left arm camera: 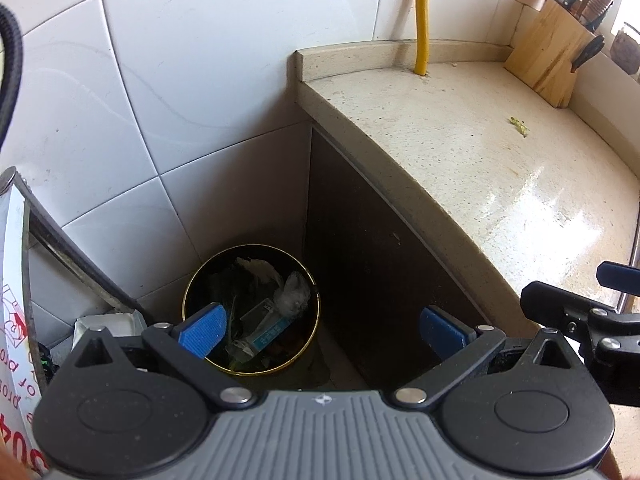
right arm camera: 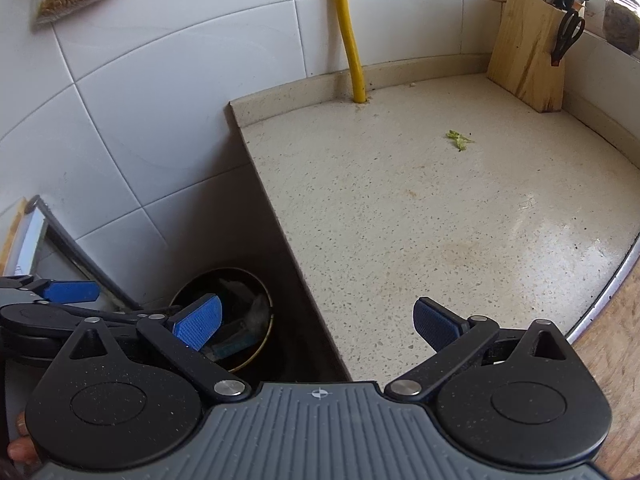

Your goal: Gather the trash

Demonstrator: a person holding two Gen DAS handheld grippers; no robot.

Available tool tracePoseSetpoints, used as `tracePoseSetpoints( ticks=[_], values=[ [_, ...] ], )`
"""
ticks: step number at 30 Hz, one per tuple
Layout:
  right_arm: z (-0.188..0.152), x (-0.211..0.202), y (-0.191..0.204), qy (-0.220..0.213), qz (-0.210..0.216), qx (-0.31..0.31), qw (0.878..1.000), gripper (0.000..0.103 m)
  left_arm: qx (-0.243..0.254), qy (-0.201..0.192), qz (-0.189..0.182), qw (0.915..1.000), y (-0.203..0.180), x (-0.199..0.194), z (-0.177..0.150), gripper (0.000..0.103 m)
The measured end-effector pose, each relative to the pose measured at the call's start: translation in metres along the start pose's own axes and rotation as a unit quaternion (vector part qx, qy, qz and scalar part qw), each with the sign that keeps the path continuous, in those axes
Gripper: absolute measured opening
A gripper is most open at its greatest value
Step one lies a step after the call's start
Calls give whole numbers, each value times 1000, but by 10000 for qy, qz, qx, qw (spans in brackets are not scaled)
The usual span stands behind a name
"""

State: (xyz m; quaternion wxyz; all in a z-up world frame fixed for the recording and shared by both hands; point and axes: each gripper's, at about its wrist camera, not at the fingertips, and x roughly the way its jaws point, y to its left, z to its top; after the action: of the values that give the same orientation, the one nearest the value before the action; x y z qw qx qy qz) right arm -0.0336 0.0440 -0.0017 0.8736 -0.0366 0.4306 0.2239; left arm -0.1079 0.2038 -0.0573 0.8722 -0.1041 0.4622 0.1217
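my left gripper (left arm camera: 322,330) hangs over the gap between the tiled wall and the counter end, fingers spread wide with nothing between the blue pads (left arm camera: 203,330). straight below it on the floor sits the round bin with a gold rim (left arm camera: 251,308), already holding crumpled clear plastic, a small blue-and-white carton and some dark leafy waste. my right gripper (right arm camera: 318,326) is just beside it on the right, above the near left edge of the speckled countertop (right arm camera: 420,220), also fully open and empty. the one piece of trash i can see left on the counter is a small green vegetable scrap (right arm camera: 459,139), lying far out toward the back, well apart from both grippers. a yellow hose (right arm camera: 349,32) comes down the wall into the counter, and a wooden knife block (right arm camera: 528,52) stands in the far right corner.
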Motion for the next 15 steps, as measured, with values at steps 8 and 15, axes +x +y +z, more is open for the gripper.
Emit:
tracePoseSetpoints(
  ticks=[8,15],
  values=[
    [-2,0,5,11,-10,-17,10000,103,-122,24,12,9999,6,3,-1,101],
    [-3,4,5,68,-17,-24,10000,103,-134,-16,59,9999,7,2,-1,101]
  ],
)
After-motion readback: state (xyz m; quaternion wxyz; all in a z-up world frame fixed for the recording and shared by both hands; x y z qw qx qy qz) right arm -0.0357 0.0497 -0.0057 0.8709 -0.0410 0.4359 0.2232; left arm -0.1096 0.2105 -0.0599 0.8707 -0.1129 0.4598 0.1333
